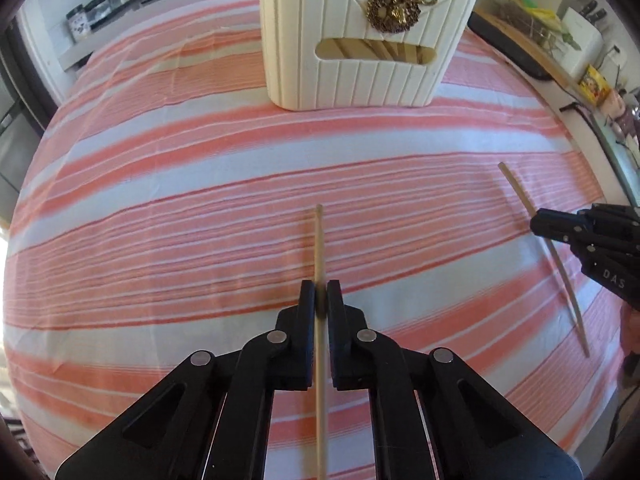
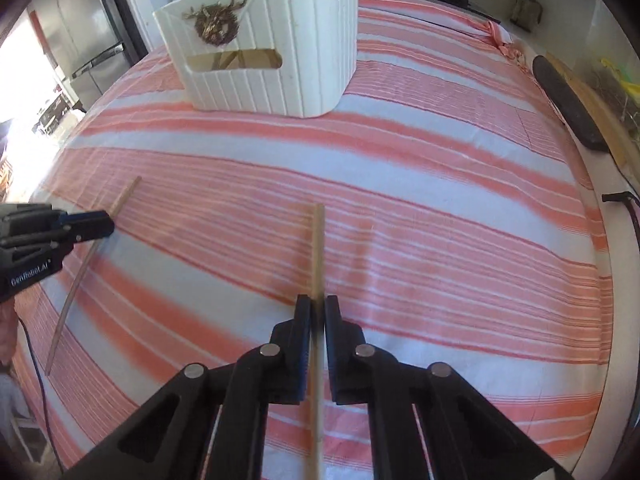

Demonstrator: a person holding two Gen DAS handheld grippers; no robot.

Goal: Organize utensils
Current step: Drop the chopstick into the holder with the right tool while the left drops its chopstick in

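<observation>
A cream ribbed utensil holder (image 1: 360, 40) with a gold wreath ornament stands at the far side of the striped cloth; wooden utensils show through its slot. It also shows in the right wrist view (image 2: 276, 48). My left gripper (image 1: 320, 292) is shut on a wooden chopstick (image 1: 319, 240) that points toward the holder. My right gripper (image 2: 318, 306) is shut on a second wooden chopstick (image 2: 318, 248). Each gripper with its chopstick appears in the other's view: the right gripper (image 1: 538, 226) with its chopstick (image 1: 520, 192), and the left gripper (image 2: 106, 222) with its chopstick (image 2: 124, 194).
An orange and white striped cloth (image 1: 160, 208) covers the table. Jars stand on a shelf (image 1: 108, 0) at the back left. A dark board (image 2: 568, 100) and clutter line the right edge. A cable (image 2: 624, 204) lies at the right rim.
</observation>
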